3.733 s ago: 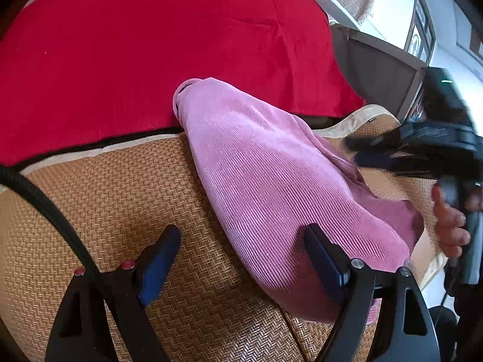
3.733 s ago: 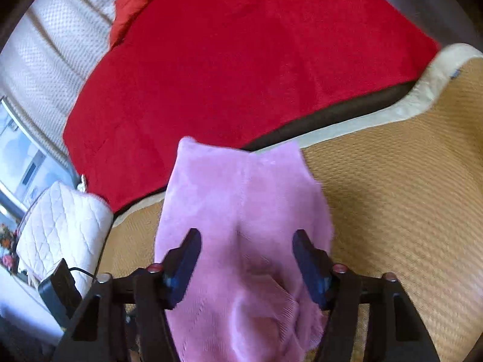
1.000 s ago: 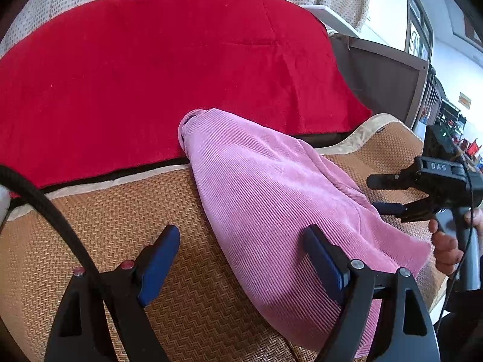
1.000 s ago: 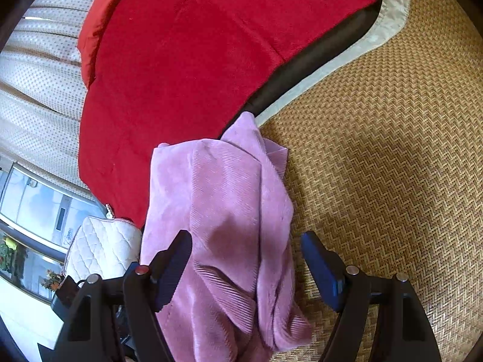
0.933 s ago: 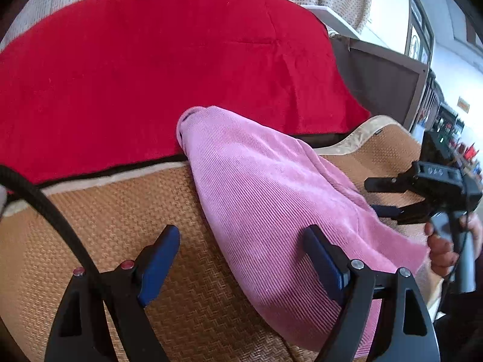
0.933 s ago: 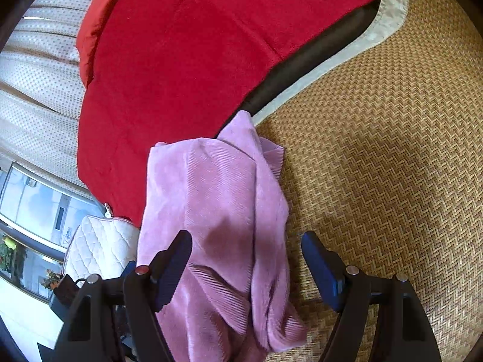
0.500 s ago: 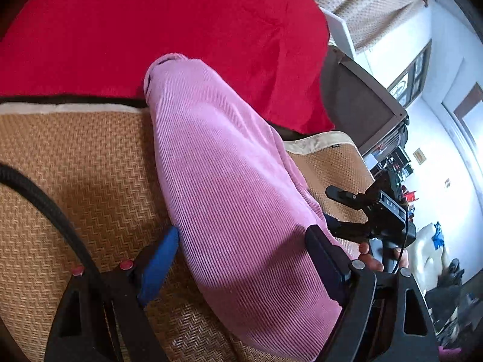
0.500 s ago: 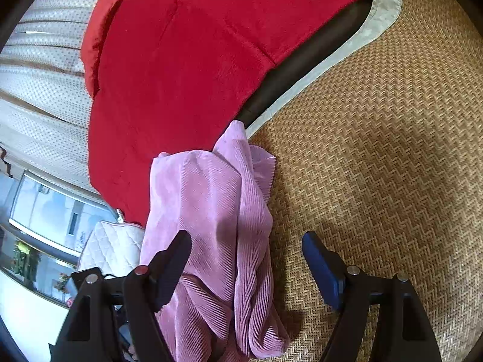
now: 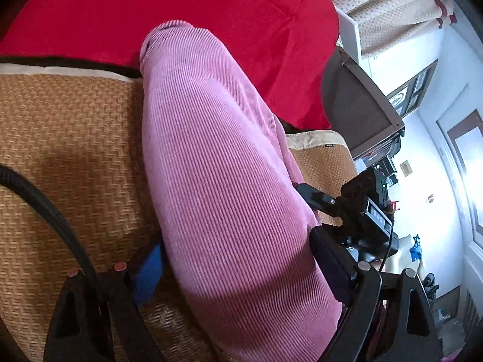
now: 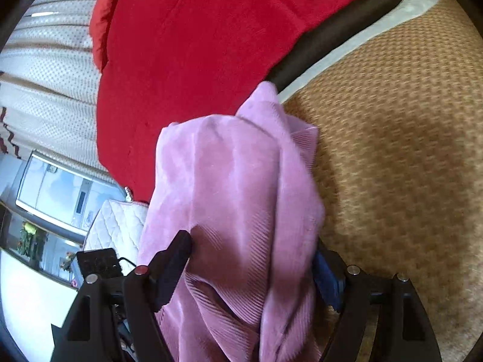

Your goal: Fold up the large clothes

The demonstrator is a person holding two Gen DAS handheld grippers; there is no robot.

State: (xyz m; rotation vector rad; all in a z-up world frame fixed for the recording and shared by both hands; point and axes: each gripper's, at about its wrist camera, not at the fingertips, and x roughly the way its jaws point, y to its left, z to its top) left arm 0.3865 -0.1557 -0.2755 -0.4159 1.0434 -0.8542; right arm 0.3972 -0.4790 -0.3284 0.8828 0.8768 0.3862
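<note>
A pink corduroy garment (image 9: 217,163) lies folded into a long bundle on a woven tan mat (image 9: 66,138). My left gripper (image 9: 241,268) is open, its jaws on either side of the bundle's near end. The right gripper shows in the left wrist view (image 9: 341,205) at the bundle's right edge. In the right wrist view the garment (image 10: 235,187) fills the gap of my open right gripper (image 10: 250,265), with cloth bulging up between the fingers.
A red blanket (image 9: 169,15) covers the sofa back behind the mat (image 10: 392,150). A white quilted bag (image 10: 117,226) sits to the left of the garment. A dark cabinet (image 9: 359,117) and a room lie to the right.
Both grippers have moved in closer around the garment's ends. The bundle now sits between each pair of fingers, where it lay further ahead a second ago.
</note>
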